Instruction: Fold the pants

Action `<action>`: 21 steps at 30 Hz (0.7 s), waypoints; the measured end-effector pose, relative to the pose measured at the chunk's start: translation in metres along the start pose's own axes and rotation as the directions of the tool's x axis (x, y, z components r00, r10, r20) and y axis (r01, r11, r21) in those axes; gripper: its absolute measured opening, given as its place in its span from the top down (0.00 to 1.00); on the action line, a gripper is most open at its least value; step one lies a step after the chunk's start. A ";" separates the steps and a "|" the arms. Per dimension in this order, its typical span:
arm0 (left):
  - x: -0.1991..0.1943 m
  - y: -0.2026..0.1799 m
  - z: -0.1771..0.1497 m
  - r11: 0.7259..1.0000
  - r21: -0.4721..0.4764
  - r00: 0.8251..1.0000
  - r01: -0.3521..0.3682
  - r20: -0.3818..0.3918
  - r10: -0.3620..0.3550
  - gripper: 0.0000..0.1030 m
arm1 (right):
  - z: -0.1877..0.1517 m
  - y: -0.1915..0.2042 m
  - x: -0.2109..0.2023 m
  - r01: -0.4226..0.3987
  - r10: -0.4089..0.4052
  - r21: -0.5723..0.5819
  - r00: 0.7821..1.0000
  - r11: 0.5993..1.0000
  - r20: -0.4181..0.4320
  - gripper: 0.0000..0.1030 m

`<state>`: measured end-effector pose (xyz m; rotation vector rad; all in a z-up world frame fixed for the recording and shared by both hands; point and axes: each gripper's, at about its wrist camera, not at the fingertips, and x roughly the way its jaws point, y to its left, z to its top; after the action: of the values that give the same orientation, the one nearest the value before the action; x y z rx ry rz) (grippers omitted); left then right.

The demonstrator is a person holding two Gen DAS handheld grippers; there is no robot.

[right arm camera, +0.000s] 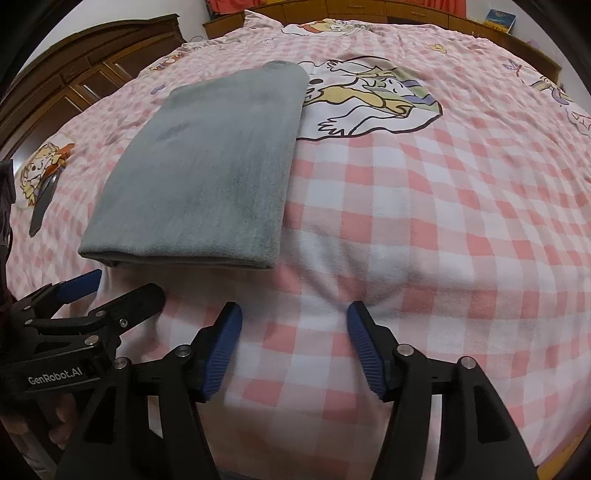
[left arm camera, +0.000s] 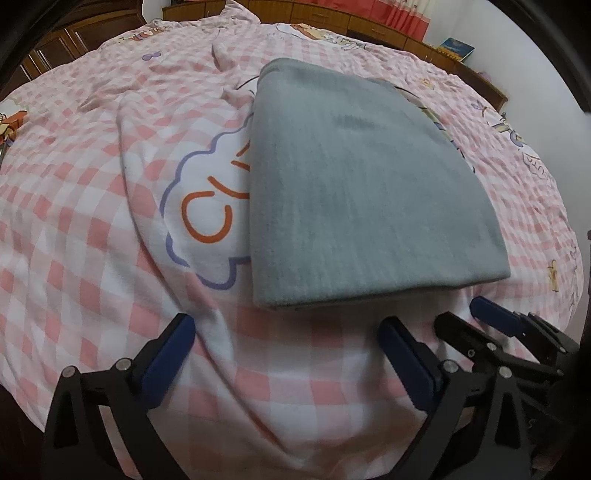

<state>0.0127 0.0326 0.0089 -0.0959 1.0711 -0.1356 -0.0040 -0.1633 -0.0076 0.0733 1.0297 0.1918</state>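
A: What blocks the bed?
B: Only the folded grey fleece pants, lying flat on the pink-and-white checked cartoon bedspread.
A: Room beside them?
B: Bare bedspread all round. A dark flat object lies far left, and the wooden headboard ledge bounds the far end

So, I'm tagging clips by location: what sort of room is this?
Most likely a bedroom: folded grey pants lie on a bed under a pink checked cartoon quilt, with a dark wooden wardrobe beside it and a wooden headboard beyond.
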 end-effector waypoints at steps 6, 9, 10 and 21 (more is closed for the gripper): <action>0.001 -0.001 -0.001 1.000 -0.001 1.000 -0.002 0.002 0.002 0.00 | 0.000 0.000 0.001 0.001 -0.001 -0.001 1.000 1.000 0.005 0.41; 0.002 0.000 0.000 1.000 -0.002 1.000 -0.002 0.005 0.002 0.00 | 0.000 0.000 0.002 0.002 -0.002 -0.002 1.000 1.000 0.004 0.41; 0.002 0.000 0.000 1.000 -0.001 1.000 -0.002 0.004 0.002 0.00 | 0.000 -0.001 0.001 0.001 -0.001 -0.002 1.000 1.000 0.004 0.41; 0.002 0.000 0.000 1.000 -0.002 1.000 -0.001 0.005 0.001 0.00 | 0.000 -0.001 0.002 0.001 -0.001 -0.001 1.000 1.000 0.005 0.41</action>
<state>0.0142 0.0323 0.0070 -0.0977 1.0666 -0.1337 -0.0029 -0.1636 -0.0091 0.0722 1.0248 0.1911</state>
